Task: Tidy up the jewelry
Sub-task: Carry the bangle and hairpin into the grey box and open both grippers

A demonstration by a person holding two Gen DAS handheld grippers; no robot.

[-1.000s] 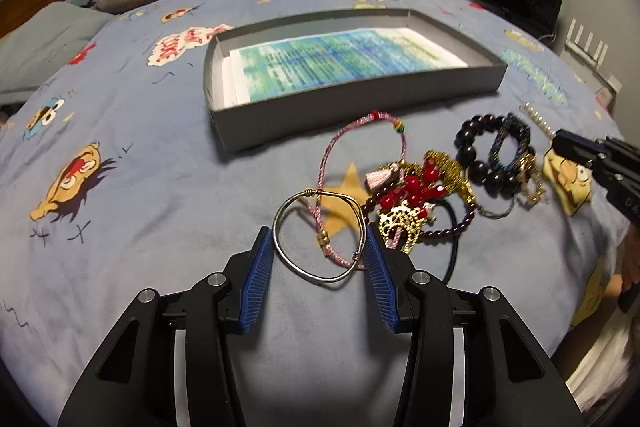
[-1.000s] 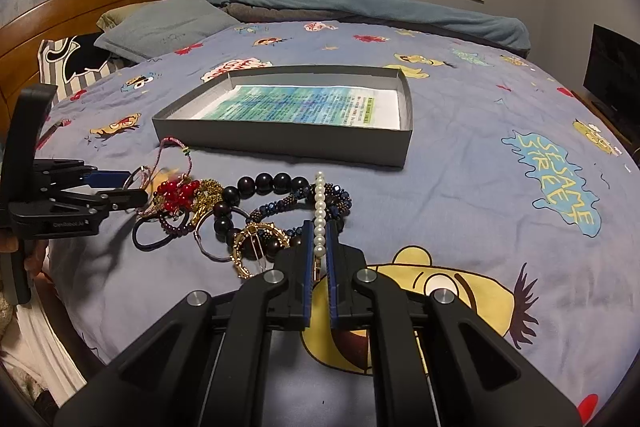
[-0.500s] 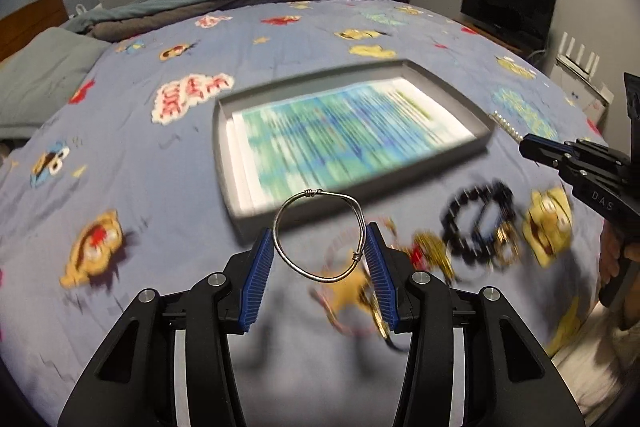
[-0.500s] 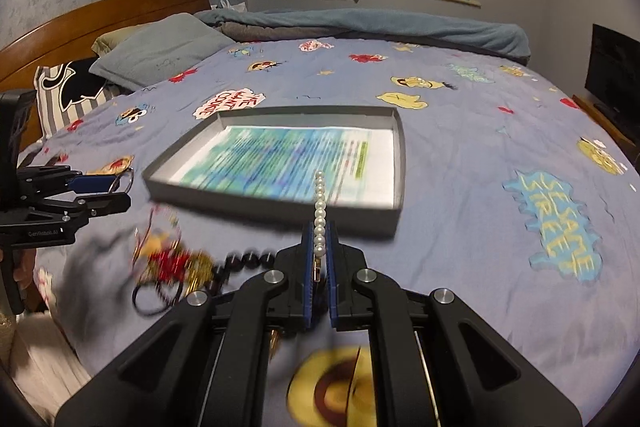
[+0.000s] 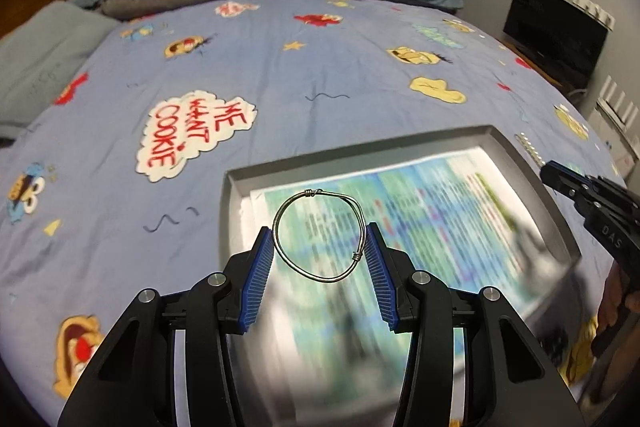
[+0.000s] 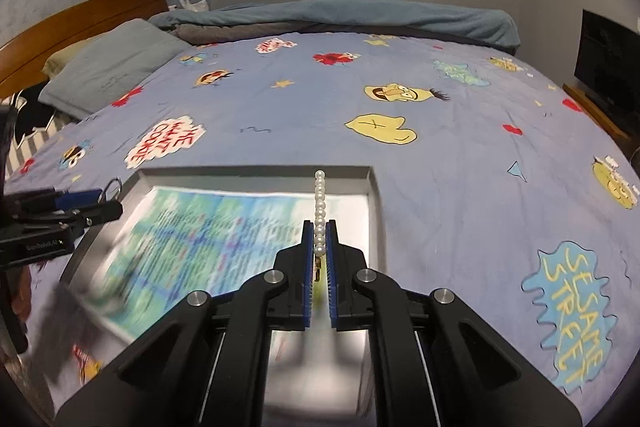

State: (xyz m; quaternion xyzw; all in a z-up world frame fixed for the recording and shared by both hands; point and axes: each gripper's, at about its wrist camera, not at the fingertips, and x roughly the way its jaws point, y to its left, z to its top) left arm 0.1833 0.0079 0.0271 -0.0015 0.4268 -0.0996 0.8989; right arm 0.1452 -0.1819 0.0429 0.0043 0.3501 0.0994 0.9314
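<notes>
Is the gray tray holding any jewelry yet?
No. The gray tray shows only a printed sheet; wire bangle and pearl strand remain gripped above it.

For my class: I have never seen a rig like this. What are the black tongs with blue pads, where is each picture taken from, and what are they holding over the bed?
There is no robot here. A person holds a two-finger gripper in each hand, and a fisheye camera on each one looks forward along its fingers.

One picture is the left gripper's view. Its blue pads hold a wire bangle between them. The right gripper shows at the picture's right edge.

The other picture is the right gripper's view. It is shut on a pearl strand, which sticks out past the fingertips.

Both hover over a grey tray lined with a printed sheet. The tray lies on a bedspread with cartoon prints. The nearer part of each picture is blurred.
</notes>
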